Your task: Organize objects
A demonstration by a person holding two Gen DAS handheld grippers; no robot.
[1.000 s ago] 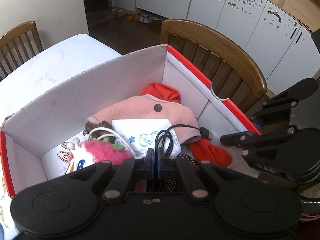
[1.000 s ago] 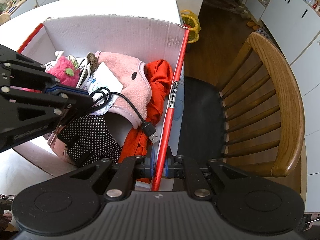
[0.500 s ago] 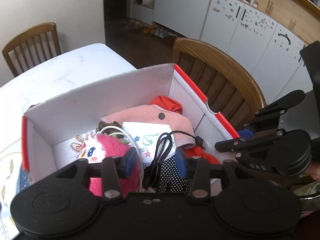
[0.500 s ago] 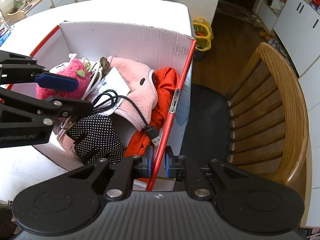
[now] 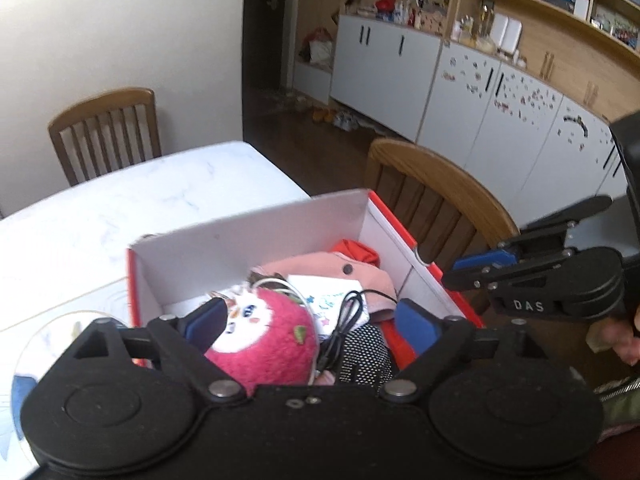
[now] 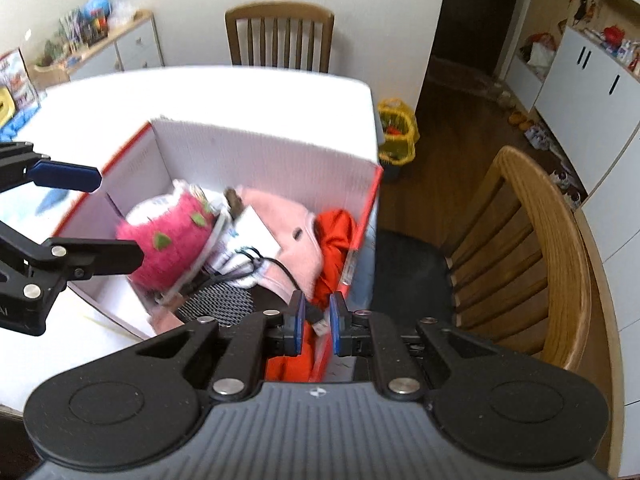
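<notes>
A second ago my left claw (image 5: 310, 312) was pinched on the black cable's (image 5: 348, 312) loop. Its jaws have just been opening and now stand wide apart, pressing on nothing. The cable lies loose in the box below them. Both claws also sit higher above the box than before.

From the left wrist view, the white table (image 5: 120, 208) runs off toward 10 o'clock. A wooden chair (image 5: 440, 184) stands just past the box at 1 o'clock. The cardboard box (image 5: 248, 240), white inside with red edges, sits at the table's near corner, open at the top.

Inside it, the pink plush toy (image 5: 272, 344) fills the 7 o'clock part, directly under my open left jaws. A pink garment (image 5: 360, 272) with a dark button lies toward 1 o'clock. Red cloth (image 5: 356, 250) is bunched against the wall beyond the garment. A black dotted fabric piece (image 5: 364, 356) sits at 5 o'clock, touching the plush. A white printed packet (image 5: 324, 292) rests on the pink garment at the centre. The cable loops across that packet and the dotted fabric. In the right wrist view its plug (image 6: 316, 316) shows by the box's red rim.

My right claw (image 6: 316, 320) hangs over that rim at the box's 3 o'clock side. Its pads are drawn almost together, and I see nothing clamped between them.
</notes>
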